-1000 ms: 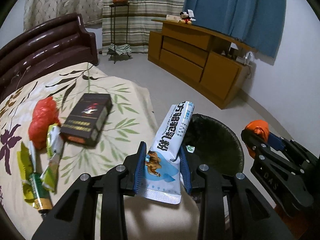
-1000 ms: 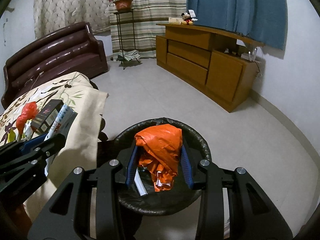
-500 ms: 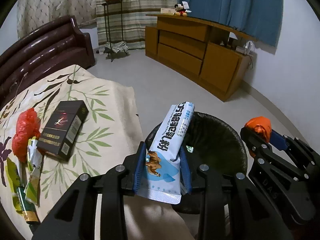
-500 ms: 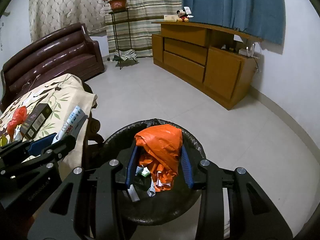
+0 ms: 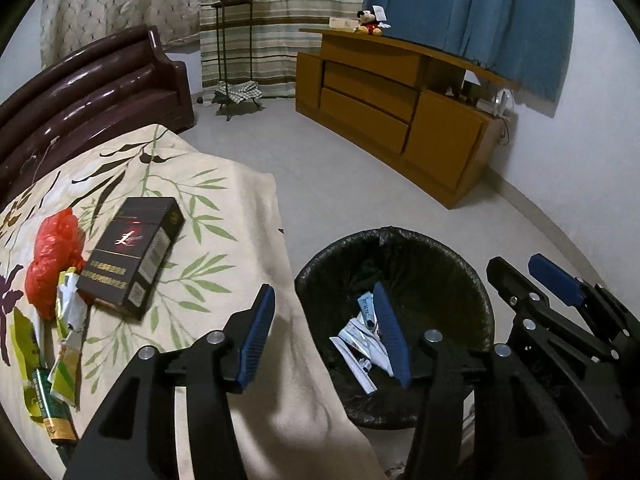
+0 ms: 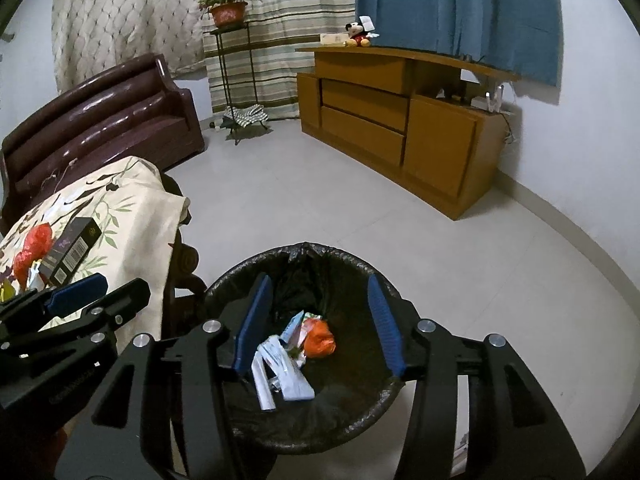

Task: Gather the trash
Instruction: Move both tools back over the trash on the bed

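leaf-print bed cover (image 5: pixel 224 216) carries dark box (image 5: pixel 134 256), red bag (image 5: pixel 52 258), wrappers (image 5: pixel 66 340).

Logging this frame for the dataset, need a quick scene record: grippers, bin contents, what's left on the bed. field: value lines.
left gripper: jaws opening, nothing between them
right gripper: jaws opening, nothing between them, over the bin
bin: black liner, on the floor beside the bed
in bin: white and blue wrapper, orange bag
bed: leaf-print cover
still on bed: dark box, red bag, yellow-green wrappers
background: wooden cabinet, brown sofa, plant stand
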The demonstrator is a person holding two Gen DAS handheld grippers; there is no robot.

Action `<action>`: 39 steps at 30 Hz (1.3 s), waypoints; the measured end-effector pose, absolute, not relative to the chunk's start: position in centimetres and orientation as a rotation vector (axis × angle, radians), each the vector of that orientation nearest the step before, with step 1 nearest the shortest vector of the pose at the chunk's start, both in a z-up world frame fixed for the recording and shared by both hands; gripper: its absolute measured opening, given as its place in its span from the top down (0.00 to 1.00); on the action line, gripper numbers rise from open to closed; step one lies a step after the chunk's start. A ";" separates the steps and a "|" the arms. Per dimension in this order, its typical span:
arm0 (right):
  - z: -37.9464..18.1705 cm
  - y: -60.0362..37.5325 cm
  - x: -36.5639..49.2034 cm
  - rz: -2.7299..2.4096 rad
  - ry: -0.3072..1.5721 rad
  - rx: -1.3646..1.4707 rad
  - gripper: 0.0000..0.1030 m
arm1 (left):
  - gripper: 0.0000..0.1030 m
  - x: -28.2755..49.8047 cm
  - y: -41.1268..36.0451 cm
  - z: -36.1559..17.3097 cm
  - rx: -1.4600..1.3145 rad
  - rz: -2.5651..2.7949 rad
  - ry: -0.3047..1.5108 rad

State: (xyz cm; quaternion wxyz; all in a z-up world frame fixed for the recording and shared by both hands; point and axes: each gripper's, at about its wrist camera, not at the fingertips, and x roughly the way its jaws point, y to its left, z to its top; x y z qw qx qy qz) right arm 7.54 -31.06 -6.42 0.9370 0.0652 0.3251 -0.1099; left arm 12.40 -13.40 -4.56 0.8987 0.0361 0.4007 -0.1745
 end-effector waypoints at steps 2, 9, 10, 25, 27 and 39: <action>-6.2 -30.8 7.3 -0.219 0.664 0.136 0.52 | 0.49 12.0 -12.9 -4.2 0.079 -0.355 0.813; -5.3 -28.7 6.6 -0.191 0.654 0.124 0.51 | 0.45 10.7 -9.1 -2.7 0.074 -0.311 0.777; -5.2 -28.5 6.6 -0.183 0.655 0.129 0.50 | 0.45 10.6 -8.7 -2.5 0.076 -0.303 0.773; -3.8 -19.3 6.1 -0.011 0.665 0.047 0.50 | 0.43 8.1 3.6 -0.9 0.014 -0.104 0.747; -3.6 -17.9 6.0 0.016 0.665 0.033 0.50 | 0.43 7.9 4.8 -1.1 0.008 -0.083 0.751; -3.9 -11.9 5.8 0.112 0.693 -0.012 0.50 | 0.43 8.2 9.0 -3.4 -0.034 -0.033 0.811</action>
